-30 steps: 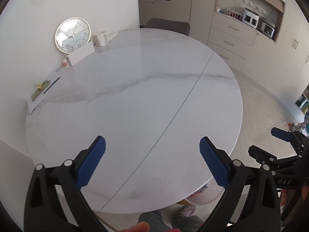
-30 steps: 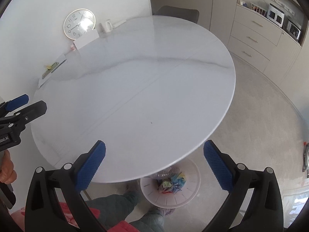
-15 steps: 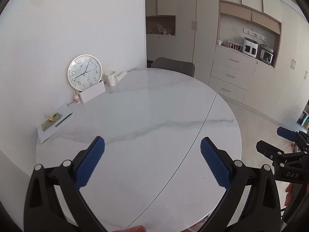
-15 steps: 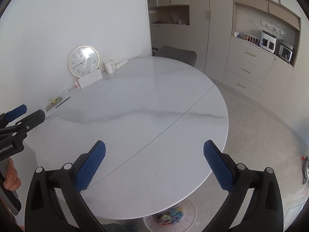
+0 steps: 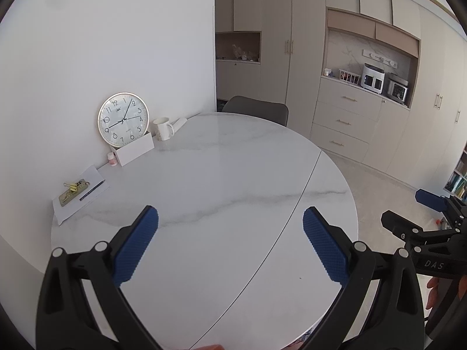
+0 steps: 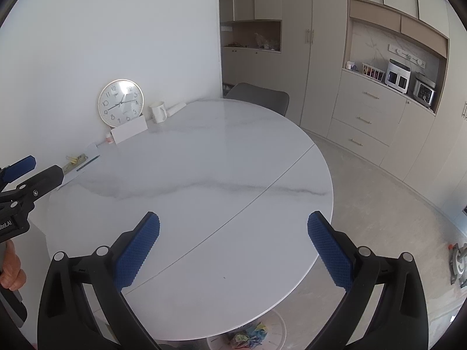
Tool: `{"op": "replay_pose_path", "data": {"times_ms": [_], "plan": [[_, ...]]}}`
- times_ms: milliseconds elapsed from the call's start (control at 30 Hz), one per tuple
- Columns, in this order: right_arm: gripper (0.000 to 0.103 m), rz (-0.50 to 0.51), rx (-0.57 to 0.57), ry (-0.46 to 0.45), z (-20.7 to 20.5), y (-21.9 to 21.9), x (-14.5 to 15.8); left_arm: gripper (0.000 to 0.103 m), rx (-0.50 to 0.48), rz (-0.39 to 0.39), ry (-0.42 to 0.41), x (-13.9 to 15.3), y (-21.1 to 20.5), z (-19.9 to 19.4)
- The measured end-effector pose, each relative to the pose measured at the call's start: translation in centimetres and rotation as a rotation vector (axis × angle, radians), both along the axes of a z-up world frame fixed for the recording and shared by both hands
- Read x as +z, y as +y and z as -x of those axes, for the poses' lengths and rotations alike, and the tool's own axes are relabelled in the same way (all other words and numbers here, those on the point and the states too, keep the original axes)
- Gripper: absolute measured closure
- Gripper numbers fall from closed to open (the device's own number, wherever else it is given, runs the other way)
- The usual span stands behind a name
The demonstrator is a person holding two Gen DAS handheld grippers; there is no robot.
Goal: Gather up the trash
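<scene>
Some crumpled, colourful trash (image 6: pixel 248 334) sits in a white bin (image 6: pixel 277 328) on the floor, just under the near edge of the round marble counter (image 6: pixel 204 175); only the right wrist view shows it. Nothing on the counter's open middle looks like rubbish from where I stand. Both pairs of tongs hang above the near edge, spread wide and gripping nothing: the left tongs (image 5: pixel 230 245) and the right tongs (image 6: pixel 233 248), each showing its blue pads (image 6: pixel 137 252).

Along the wall stand a clock (image 5: pixel 123 119), a white box (image 5: pixel 134 151), a mug (image 5: pixel 163 128), a small pink bottle (image 5: pixel 112 159) and a sheet of paper (image 5: pixel 78 194) with a clip and pen on it. These look like belongings, not litter.

My guess is that collecting is about finished. To do it well, sweep the view slowly along the wall side and the floor for leftover scraps, keeping the tongs wide.
</scene>
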State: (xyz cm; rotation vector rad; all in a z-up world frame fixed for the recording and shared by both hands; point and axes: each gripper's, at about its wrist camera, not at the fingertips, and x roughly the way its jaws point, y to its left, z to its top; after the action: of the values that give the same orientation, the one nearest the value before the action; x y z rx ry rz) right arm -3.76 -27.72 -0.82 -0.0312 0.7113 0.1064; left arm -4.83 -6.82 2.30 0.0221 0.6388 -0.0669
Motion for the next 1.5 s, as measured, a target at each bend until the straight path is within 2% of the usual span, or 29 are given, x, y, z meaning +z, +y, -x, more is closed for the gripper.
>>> {"op": "replay_pose_path", "data": {"times_ms": [1033, 1233, 1500], "plan": [[0.002, 0.029, -0.021, -0.005, 0.25, -0.08, 0.13, 0.008, -0.001, 0.013, 0.0, 0.19, 0.28, -0.04], [0.002, 0.03, -0.016, 0.002, 0.11, -0.14, -0.26, 0.008, -0.015, 0.0, -0.02, 0.41, 0.04, 0.09], [0.002, 0.015, -0.019, 0.005, -0.09, -0.51, -0.52, 0.008, 0.013, -0.02, -0.043, 0.49, -0.35, 0.19]]}}
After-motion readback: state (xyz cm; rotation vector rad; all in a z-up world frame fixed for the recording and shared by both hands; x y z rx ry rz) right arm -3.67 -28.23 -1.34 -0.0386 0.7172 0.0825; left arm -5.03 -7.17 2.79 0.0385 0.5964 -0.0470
